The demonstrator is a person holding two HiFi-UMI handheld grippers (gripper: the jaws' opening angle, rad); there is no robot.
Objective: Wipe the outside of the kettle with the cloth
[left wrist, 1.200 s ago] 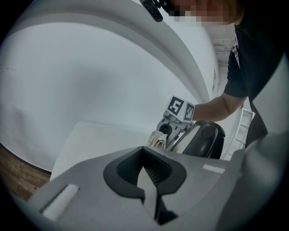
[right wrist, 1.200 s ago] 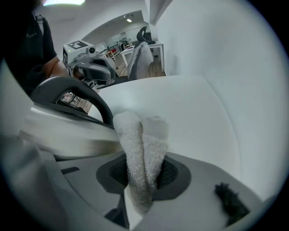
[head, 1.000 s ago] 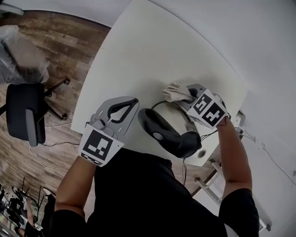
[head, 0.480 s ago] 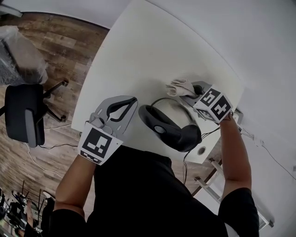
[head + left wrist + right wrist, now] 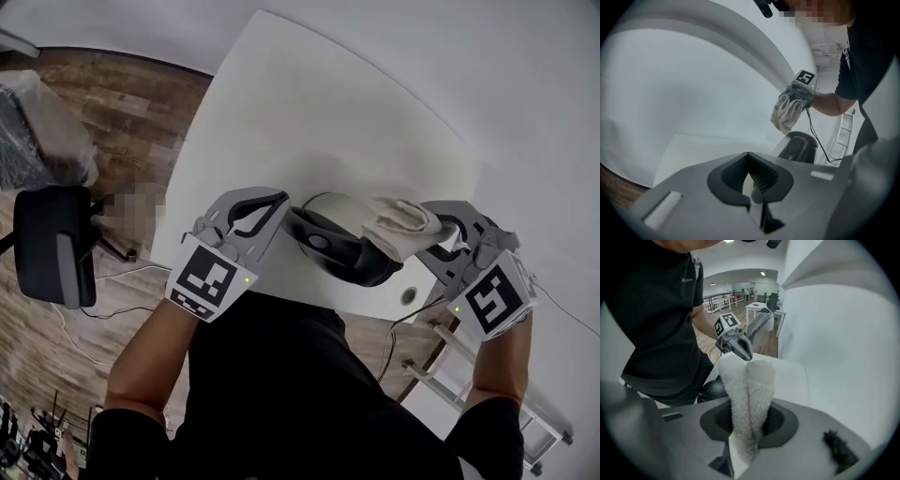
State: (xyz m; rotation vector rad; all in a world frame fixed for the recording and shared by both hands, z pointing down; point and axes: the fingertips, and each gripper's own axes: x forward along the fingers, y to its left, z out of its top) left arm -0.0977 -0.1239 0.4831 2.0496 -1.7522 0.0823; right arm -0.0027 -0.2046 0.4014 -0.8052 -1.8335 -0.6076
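Since one second ago, the right gripper (image 5: 442,232) has carried the cloth (image 5: 401,225) from the far side of the kettle (image 5: 337,253) around to its right side, toward the near right corner of the counter (image 5: 309,122). The left gripper (image 5: 270,204) has stayed on the left side of the kettle.

The right fingers (image 5: 792,444) are clenched on the folded cloth, and a thick bundle of it stands out beyond them. The left fingers (image 5: 693,197) are pressed together with nothing between them. Their tips are just beside the black handle, but I cannot tell if they touch it.

The kettle stands close to the near edge of the counter, between the two grippers. The left gripper view shows the cloth hanging just above the black top of the kettle. Whether it already touches the body is not clear.

I think the wiping is under way on the right flank.

The main risk is that the kettle slides. Nothing grips it, so a firm stroke from the right could push it along the counter or toward the near edge. A dark cable (image 5: 411,314) goes down over that edge, and a moving gripper could catch it and pull the kettle. The loose end of the cloth could also fold back, so the stroke would clean very little.
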